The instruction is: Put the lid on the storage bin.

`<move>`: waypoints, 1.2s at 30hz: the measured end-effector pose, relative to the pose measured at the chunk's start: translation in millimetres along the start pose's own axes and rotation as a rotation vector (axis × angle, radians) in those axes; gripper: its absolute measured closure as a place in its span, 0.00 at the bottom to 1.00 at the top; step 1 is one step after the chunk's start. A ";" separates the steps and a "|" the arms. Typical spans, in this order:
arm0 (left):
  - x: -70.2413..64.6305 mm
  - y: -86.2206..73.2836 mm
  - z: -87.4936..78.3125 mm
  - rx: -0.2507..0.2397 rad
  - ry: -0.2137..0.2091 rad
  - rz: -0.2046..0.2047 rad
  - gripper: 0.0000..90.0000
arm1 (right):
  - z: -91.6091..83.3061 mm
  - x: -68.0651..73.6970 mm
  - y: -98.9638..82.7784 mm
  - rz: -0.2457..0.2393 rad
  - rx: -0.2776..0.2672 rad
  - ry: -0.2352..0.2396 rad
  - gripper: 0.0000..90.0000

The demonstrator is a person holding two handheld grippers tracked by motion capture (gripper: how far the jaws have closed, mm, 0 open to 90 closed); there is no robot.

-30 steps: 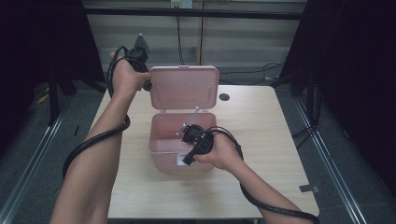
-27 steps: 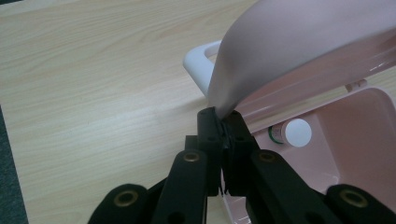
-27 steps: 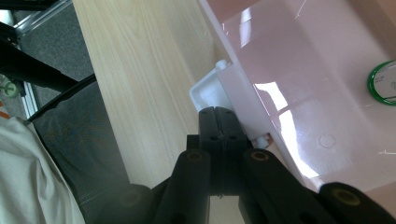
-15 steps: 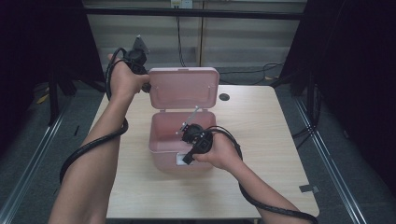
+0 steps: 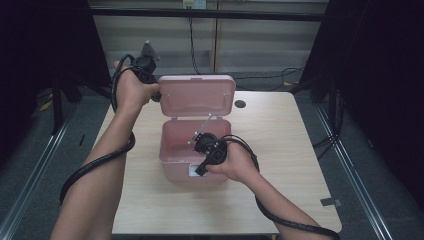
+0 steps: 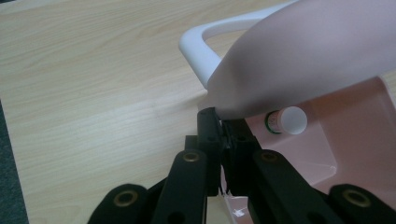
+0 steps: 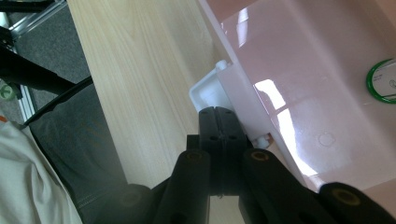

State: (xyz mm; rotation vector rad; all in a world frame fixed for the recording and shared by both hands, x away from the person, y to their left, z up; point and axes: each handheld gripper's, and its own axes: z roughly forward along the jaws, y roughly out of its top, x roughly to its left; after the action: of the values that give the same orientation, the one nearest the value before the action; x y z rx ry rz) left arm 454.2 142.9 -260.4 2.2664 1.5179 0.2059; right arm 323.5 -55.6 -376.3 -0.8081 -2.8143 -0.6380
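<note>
My left claw (image 5: 156, 93) pinches the raised pink lid (image 5: 196, 96), my right claw (image 5: 199, 136), jaws together, hangs over the box (image 5: 175, 150) holding a white-capped bottle (image 6: 288, 120).

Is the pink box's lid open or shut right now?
Open. The lid stands raised behind the pink box, exposing the inside, with the left gripper pinching the lid's edge.

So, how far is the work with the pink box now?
Done: the pink box is unlatched and its lid stands raised. In hand: the left gripper pinches the lid's edge, and the right gripper, jaws closed, sits at the white latch. Left: probably dealing with the small bottle inside.
</note>
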 end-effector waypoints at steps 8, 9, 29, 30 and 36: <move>-1.3 -7.8 -2.7 -0.002 -0.013 -0.004 0.96 | 0.1 0.5 -0.4 0.000 -0.001 -0.004 1.00; -1.4 -8.7 -2.8 -0.005 -0.013 -0.005 0.96 | 0.1 0.2 -0.4 -0.005 -0.001 -0.005 1.00; 7.3 -24.7 -2.9 0.016 -0.048 -0.043 1.00 | 0.5 0.0 0.5 0.003 -0.005 0.002 1.00; 10.5 -24.4 -2.8 0.022 -0.047 -0.050 1.00 | 0.6 0.1 0.7 0.006 -0.004 0.001 1.00; 32.9 -12.4 -5.9 -0.014 -0.052 -0.109 1.00 | 0.8 -1.0 0.9 0.000 -0.001 0.004 1.00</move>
State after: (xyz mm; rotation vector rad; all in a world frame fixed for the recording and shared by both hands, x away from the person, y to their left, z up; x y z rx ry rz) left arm 454.7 178.4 -263.3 2.1534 1.6028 0.1254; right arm 324.9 -55.0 -377.0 -0.8058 -2.8107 -0.6407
